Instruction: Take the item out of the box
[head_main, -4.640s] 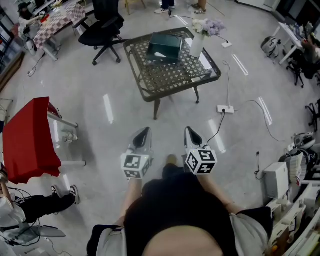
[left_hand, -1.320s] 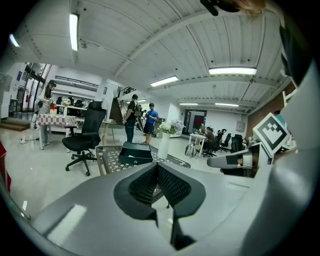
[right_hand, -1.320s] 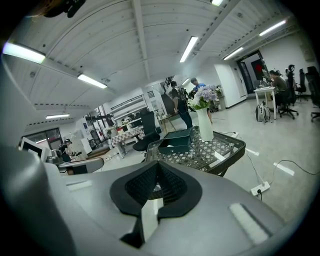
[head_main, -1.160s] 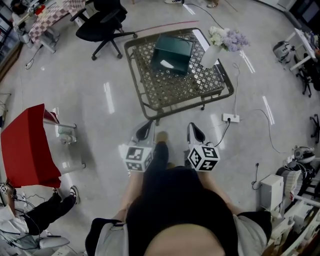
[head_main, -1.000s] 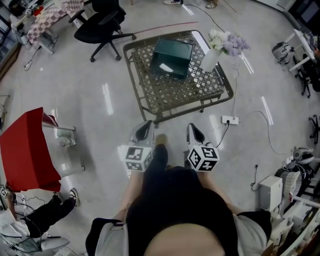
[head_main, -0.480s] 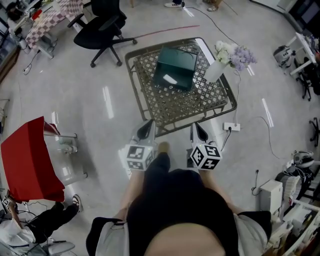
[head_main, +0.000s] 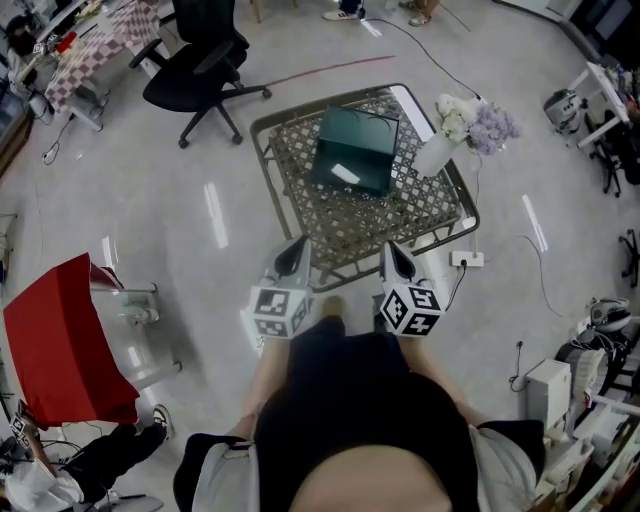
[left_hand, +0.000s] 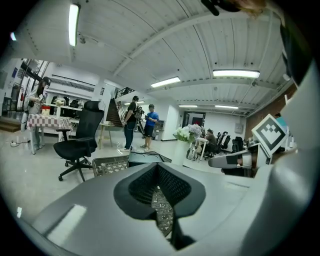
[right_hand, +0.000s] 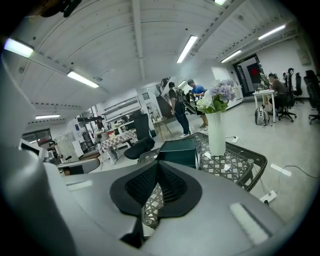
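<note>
Box (head_main: 352, 150): dark green, on the lattice-top metal counter (head_main: 350, 225), toward the far half and slightly left of centre. There is a pale patch on its near part. I cannot tell whether this is the item or a label, or whether the box is open.

Vase (head_main: 437, 153) of white and lilac flowers stands just right of the box, apart from it.

Left gripper (head_main: 297, 246) and right gripper (head_main: 391, 250) are at the counter's near edge, well short of the box. Fingers of both are clenched on nothing, and lattice shows beyond the tips.

Judgement: approach step, extraction not started.

Risks:
- The vase is tall and narrow, so a right-side reach past it could tip it.
- The box looks light. Lifting the item one-handed could drag the box across the lattice, so one gripper should brace it.
- Clenched fingers must part before contact, or they will only push.
- The power strip (head_main: 467, 259) and its cable lie on the floor by the counter's near right leg, a snag underfoot.
</note>
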